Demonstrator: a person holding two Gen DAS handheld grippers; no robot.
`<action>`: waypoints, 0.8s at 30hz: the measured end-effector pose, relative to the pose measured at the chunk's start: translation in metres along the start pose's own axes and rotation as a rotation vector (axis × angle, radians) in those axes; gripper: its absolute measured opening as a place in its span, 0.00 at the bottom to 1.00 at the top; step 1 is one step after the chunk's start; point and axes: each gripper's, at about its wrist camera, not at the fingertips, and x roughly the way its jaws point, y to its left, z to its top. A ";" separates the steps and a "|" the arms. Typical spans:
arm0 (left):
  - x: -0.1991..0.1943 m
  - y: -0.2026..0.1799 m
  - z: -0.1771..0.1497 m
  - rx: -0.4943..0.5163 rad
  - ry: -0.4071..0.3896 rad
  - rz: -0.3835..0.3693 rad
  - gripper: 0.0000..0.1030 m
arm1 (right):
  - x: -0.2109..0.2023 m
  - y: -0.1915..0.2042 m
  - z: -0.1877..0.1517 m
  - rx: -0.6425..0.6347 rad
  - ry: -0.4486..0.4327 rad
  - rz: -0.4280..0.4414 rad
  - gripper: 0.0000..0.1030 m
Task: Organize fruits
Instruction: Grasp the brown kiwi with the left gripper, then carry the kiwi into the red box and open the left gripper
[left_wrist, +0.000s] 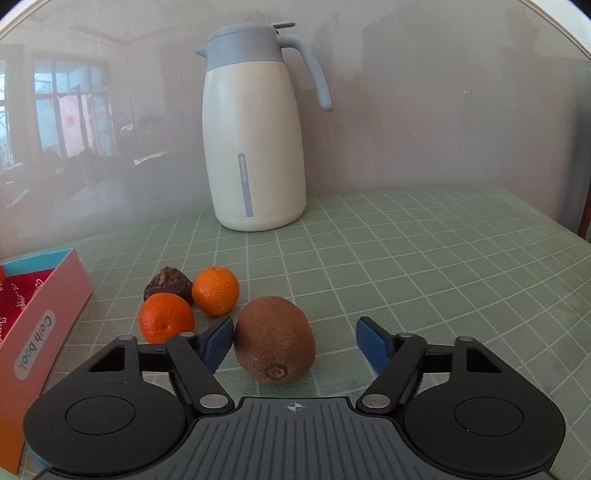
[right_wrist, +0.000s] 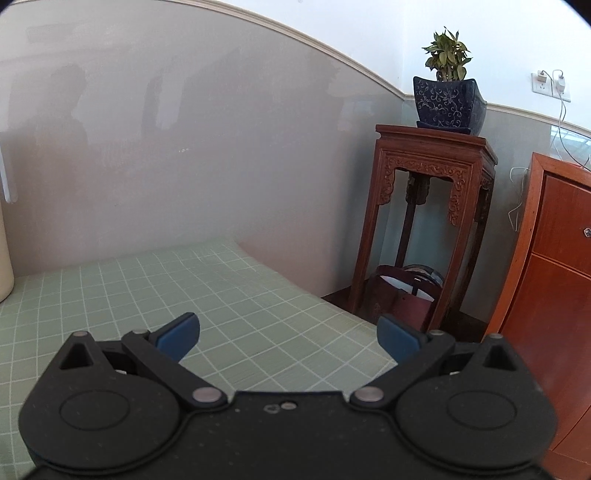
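My left gripper (left_wrist: 295, 341) is spread wide around the kiwi (left_wrist: 275, 339) on the table (left_wrist: 424, 258); I should centre it before squeezing gently. The right gripper (right_wrist: 288, 338) hangs apart, empty.

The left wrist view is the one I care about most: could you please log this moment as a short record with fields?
surface: green checked tablecloth
left gripper: open, kiwi between its fingers, nearer the left one; contact unclear
fruit to the left: two tangerines and a dark brown fruit, clustered together
box: pink, open, labelled "Cloth book", at the left edge; no fruit visible inside
background: cream thermos jug, upright by the wall
right gripper: open, over bare cloth, holding nothing
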 end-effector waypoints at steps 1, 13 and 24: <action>0.001 0.000 0.000 0.000 -0.002 0.005 0.66 | 0.000 0.000 0.000 -0.002 0.002 0.003 1.00; 0.005 0.011 -0.002 -0.040 -0.015 0.024 0.46 | -0.002 0.005 0.000 -0.008 -0.003 0.027 1.00; 0.009 0.006 -0.003 -0.012 -0.004 0.028 0.47 | -0.005 0.006 0.001 -0.003 -0.001 0.066 1.00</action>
